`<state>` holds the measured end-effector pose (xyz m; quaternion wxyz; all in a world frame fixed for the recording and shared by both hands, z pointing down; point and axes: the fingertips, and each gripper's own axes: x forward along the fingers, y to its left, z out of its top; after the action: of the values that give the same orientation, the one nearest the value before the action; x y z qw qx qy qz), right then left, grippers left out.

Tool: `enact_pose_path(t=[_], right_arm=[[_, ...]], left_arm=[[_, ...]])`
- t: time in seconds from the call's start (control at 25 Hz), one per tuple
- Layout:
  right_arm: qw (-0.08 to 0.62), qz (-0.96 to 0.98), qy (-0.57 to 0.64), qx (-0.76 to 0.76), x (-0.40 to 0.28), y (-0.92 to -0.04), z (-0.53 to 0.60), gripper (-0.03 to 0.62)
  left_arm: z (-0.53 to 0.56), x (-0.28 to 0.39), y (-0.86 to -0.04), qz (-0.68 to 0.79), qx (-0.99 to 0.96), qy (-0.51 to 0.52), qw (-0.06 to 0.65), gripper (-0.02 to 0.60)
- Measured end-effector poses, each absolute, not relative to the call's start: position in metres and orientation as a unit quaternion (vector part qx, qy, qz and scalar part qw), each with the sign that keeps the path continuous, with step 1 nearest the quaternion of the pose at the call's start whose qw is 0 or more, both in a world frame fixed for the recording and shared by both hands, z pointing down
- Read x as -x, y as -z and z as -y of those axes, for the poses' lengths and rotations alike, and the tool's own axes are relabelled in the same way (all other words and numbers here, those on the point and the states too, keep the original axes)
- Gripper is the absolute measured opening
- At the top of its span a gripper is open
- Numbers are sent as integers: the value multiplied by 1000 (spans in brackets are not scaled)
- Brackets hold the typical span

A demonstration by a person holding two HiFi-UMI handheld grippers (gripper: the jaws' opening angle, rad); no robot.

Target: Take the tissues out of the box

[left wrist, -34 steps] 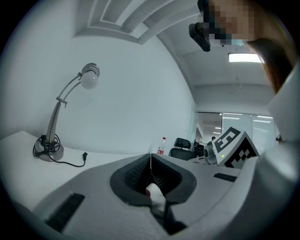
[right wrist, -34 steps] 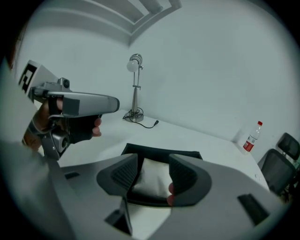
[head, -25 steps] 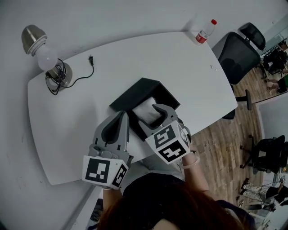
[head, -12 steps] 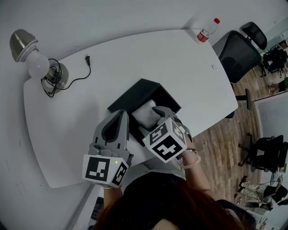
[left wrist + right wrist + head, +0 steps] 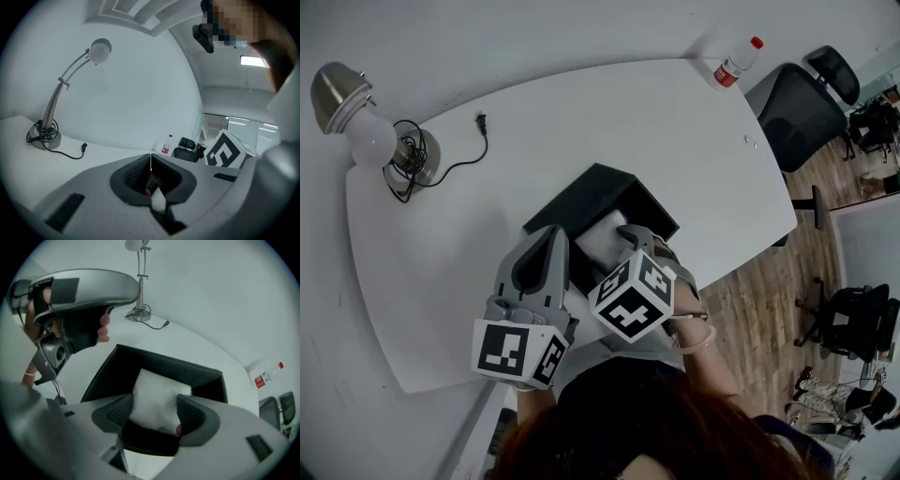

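Note:
A black open box (image 5: 598, 187) lies on the white table (image 5: 675, 131), close to the front edge. A white pack of tissues (image 5: 600, 240) rests inside it, seen large in the right gripper view (image 5: 157, 390). My right gripper (image 5: 628, 236) reaches into the box (image 5: 159, 363). Its jaws (image 5: 154, 405) are opening, one on each side of the tissues, not clamped on them. My left gripper (image 5: 554, 238) hovers just left of the box, its jaws (image 5: 150, 158) shut with nothing between them.
A desk lamp (image 5: 358, 114) with a coiled cord and loose plug (image 5: 482, 122) stands at the table's far left. A red-capped bottle (image 5: 733, 64) sits at the far right corner. Office chairs (image 5: 802, 112) stand on the wooden floor beyond the right edge.
My right gripper has tilted and dipped lower over the tissues, its marker cube swinging left. The left gripper has stayed where it was.

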<state>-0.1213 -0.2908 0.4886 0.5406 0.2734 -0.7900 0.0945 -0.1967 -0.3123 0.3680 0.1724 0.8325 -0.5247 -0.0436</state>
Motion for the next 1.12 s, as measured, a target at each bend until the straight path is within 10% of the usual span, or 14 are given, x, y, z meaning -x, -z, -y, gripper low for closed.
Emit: enact_pose_path(t=[1.12], right_arm=[[524, 804, -36, -280, 116, -472, 291, 209]], left_arm=[[284, 193, -354, 547, -824, 32, 147, 21]])
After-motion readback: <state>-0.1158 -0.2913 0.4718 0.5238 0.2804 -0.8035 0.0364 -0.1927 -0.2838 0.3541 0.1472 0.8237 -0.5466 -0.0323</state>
